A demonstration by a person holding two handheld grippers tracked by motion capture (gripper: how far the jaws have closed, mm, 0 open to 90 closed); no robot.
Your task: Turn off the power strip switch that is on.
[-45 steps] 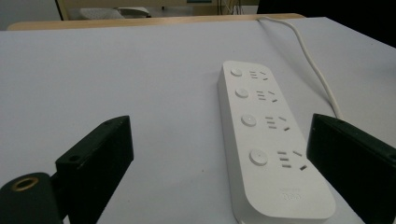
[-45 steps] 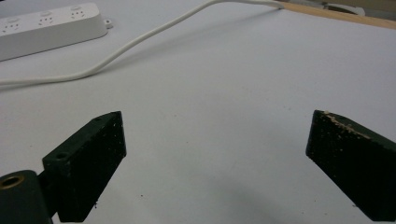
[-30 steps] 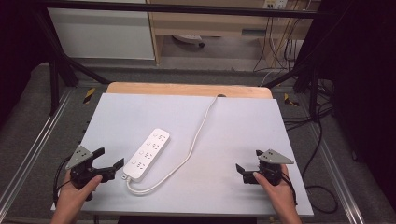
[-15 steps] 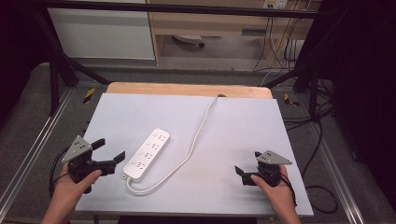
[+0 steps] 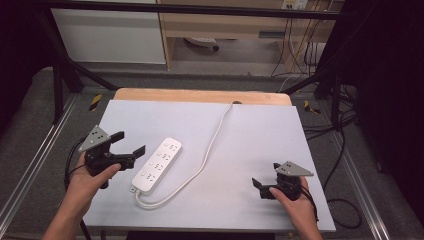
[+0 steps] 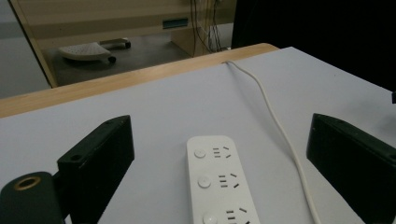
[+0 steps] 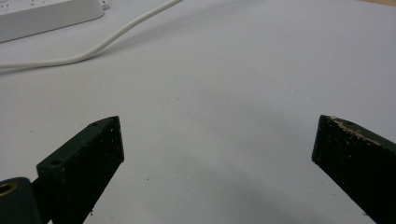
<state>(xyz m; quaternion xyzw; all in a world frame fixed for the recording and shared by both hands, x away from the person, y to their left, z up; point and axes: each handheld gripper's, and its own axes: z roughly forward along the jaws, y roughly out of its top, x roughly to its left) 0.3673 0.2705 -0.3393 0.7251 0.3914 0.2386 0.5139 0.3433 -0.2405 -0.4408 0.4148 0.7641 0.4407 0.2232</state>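
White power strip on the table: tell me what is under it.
The white plastic power strip lies flat on the pale grey table top, with its white cord beside it. The surface directly underneath is covered, so nothing else can be confirmed there.

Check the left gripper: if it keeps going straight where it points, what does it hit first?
Likely the white power strip, lying centred between the left gripper's open jaws just ahead; height above the table is unclear.

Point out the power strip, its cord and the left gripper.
power strip (image 5: 156, 165): high view, middle of its top face.
cord (image 5: 216, 136): high view, mid-length.
left gripper (image 5: 128, 144): high view, midway between fingertips.
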